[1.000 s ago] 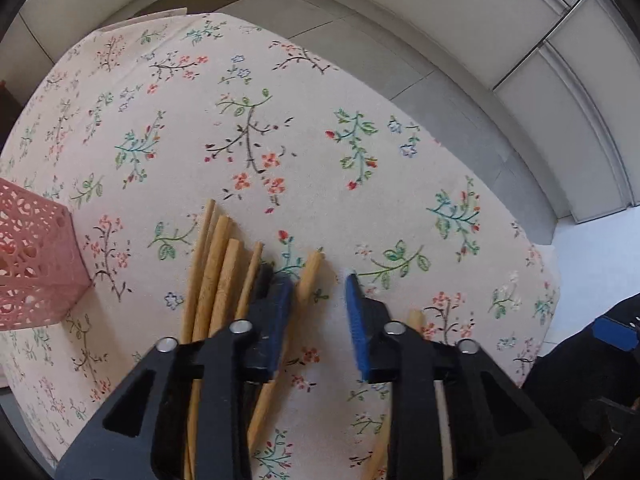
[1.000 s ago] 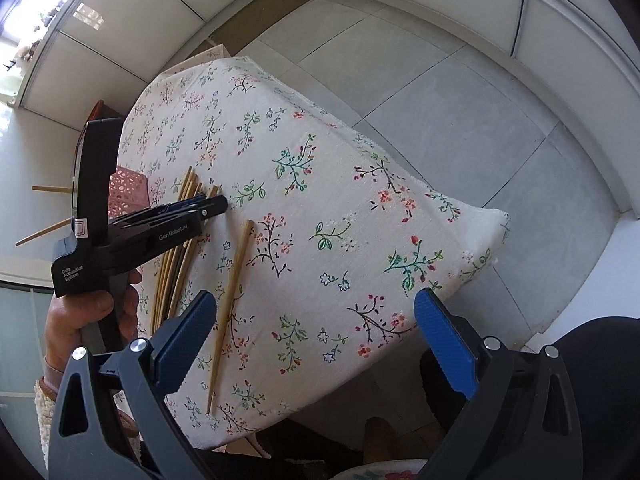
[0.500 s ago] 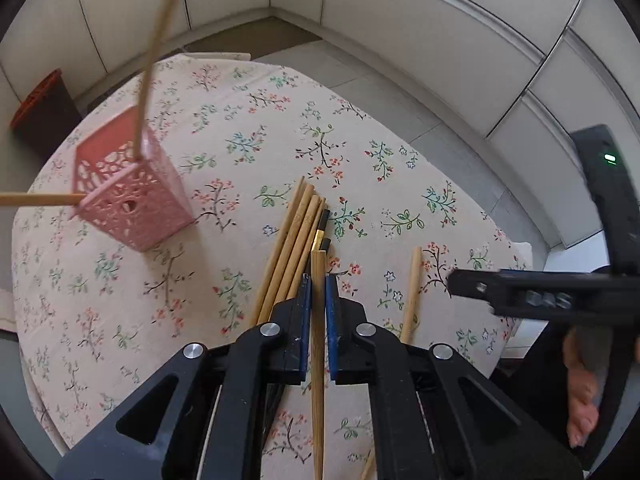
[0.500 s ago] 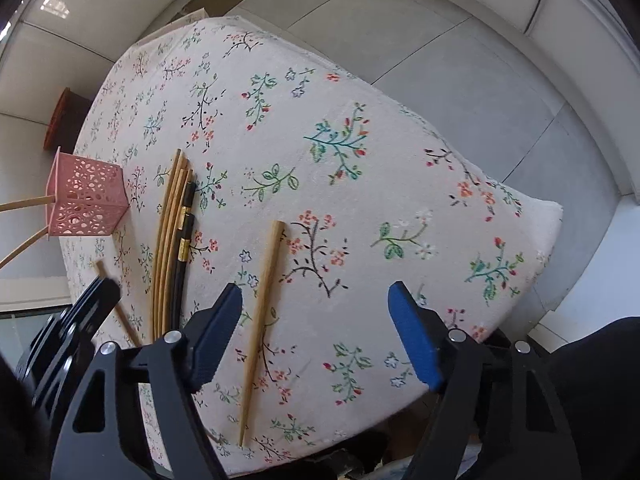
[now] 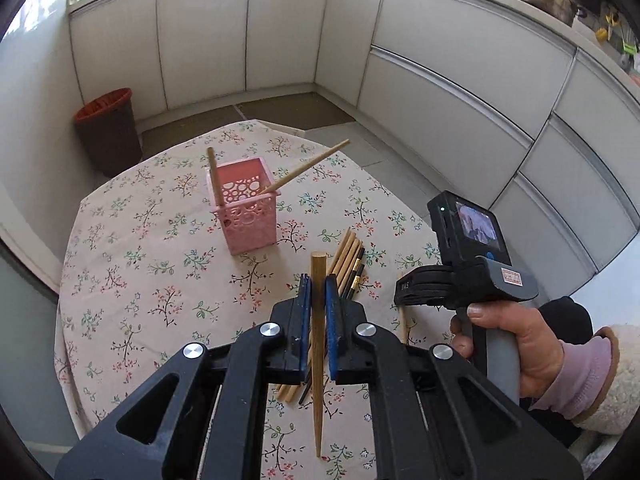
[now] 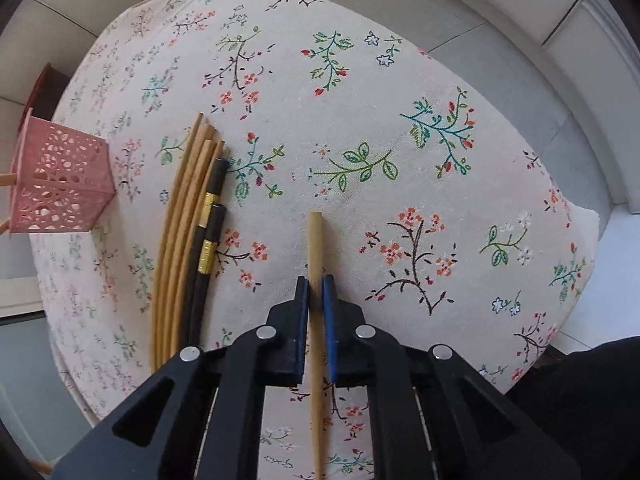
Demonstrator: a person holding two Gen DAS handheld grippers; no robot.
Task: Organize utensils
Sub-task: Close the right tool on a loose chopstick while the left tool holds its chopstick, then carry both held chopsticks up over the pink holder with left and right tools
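Observation:
My left gripper [image 5: 316,285] is shut on a wooden chopstick [image 5: 319,266], held in the air above the floral tablecloth [image 5: 132,264]. Beyond it stands a pink perforated basket [image 5: 246,212] with two chopsticks leaning in it. A bundle of chopsticks [image 5: 348,254] lies on the cloth just right of my left jaws. My right gripper [image 6: 316,285] is low over the table. Its jaws are closing, and the pads press on a lone wooden chopstick [image 6: 315,240] lying flat. Left of it lie the wooden bundle [image 6: 182,216] and two black chopsticks [image 6: 212,216]. The basket [image 6: 56,188] stands at far left.
A person's hand [image 5: 508,332] in a pink sleeve holds the right gripper's handle at the table's right edge. A dark bin [image 5: 108,128] stands on the floor behind the table. White cabinets [image 5: 460,60] ring the room. The tablecloth edge [image 6: 576,216] drops off at the right.
My left gripper shut on a chopstick, lifted it off the cloth and tilted up so the basket is ahead. My right gripper came down over the lone chopstick and closed on it.

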